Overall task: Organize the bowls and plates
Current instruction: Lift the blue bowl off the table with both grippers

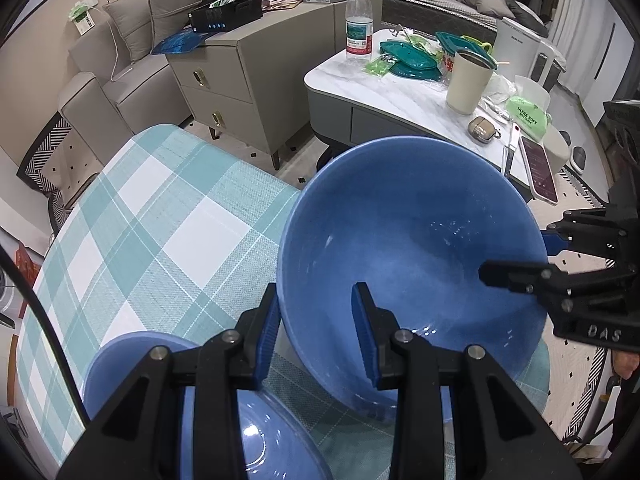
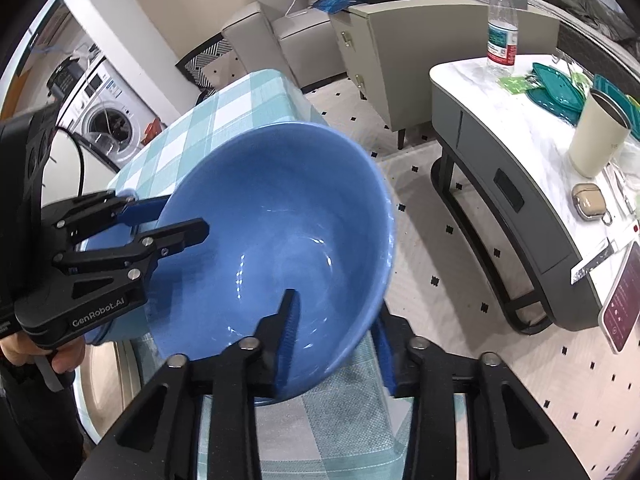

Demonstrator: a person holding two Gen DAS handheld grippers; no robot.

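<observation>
The plate (image 1: pixel 120 364) is cut off by the bottom edge and largely covered by the left gripper (image 1: pixel 316 332) — its far side cannot be seen. The bowl (image 2: pixel 280 236) hides the outer finger of the right gripper (image 2: pixel 336 344) along most of its length, and its base is out of sight. The phone (image 2: pixel 622 300) runs off the right edge — its screen text is too small to read.

bowls: 1 large blue (image 1: pixel 400 232) | plates: 1 blue (image 1: pixel 248 440) | grippers: 2 | bottles: 1 (image 1: pixel 359 20) | tumblers: 1 (image 1: pixel 468 80) | phones: 1 (image 1: pixel 538 168)
</observation>
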